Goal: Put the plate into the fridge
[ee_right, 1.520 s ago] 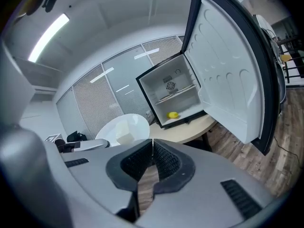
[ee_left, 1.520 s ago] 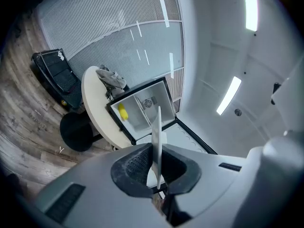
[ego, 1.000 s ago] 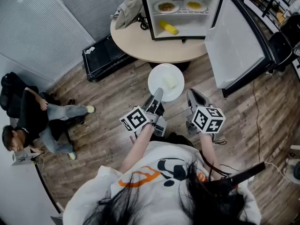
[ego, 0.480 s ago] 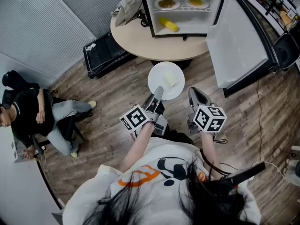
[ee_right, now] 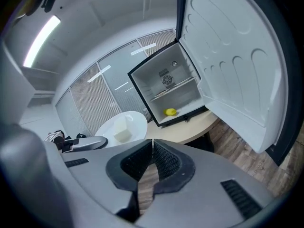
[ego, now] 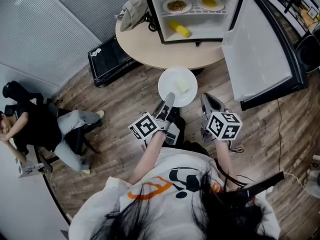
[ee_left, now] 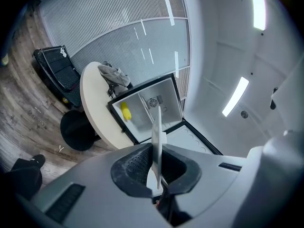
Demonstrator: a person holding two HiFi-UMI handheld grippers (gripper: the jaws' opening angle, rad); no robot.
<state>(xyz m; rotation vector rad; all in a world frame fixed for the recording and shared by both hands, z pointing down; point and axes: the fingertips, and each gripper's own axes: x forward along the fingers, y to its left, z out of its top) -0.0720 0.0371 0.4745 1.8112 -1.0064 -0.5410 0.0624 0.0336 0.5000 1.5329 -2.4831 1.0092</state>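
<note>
Head view: fridge [ego: 212,25] top beyond frame

White plate [ego: 169,83], level, near open fridge [ego: 210,28]

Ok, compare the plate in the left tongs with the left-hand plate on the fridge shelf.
The held plate carries a pale block; the shelf plate carries brownish food. The held plate is outside the fridge, pinched at its rim by the left tongs; the shelf plate rests on the upper shelf. Both are round and white.
</note>
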